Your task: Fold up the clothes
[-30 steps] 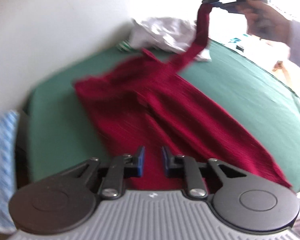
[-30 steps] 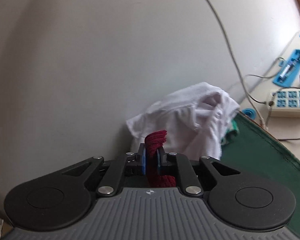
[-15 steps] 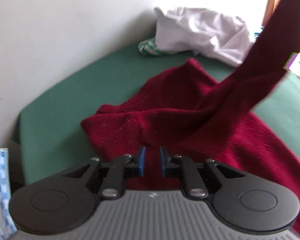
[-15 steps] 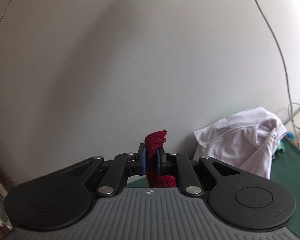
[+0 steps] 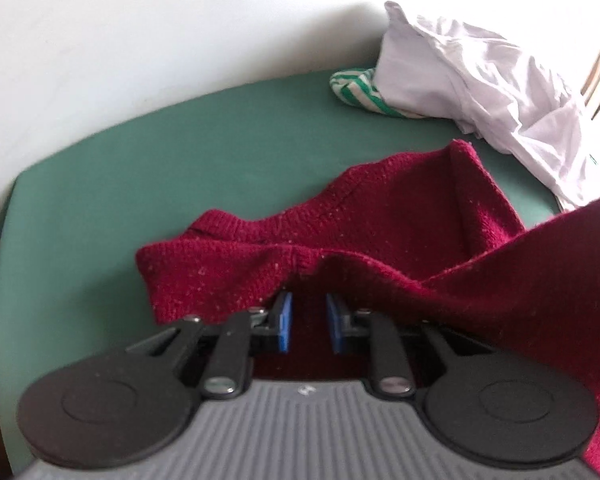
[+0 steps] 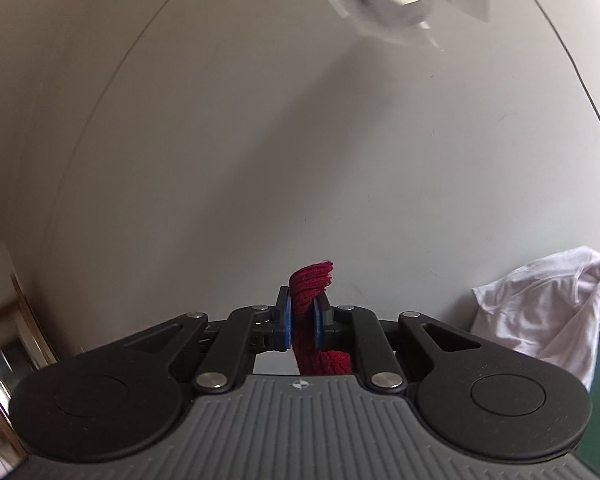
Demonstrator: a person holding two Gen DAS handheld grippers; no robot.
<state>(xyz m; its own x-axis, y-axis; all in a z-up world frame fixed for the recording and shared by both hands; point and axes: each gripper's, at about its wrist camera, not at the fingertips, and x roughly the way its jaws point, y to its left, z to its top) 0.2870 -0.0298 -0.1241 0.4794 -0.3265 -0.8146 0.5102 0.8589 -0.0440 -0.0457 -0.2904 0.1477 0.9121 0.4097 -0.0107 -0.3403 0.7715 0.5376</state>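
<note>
Green padding covers the bench, on which a red sweater is spread at the centre, with a white garment heaped over a striped one at 1 o'clock against the pale wall. Should the sleeve be pulled too hard, the knit could be dragged out of line or slipped from the pads, since only a narrow end appears to be pinched. The right tool is clamped on the sleeve end and raised, while the left tool is held narrowly parted under a fold, gripping nothing.
</note>
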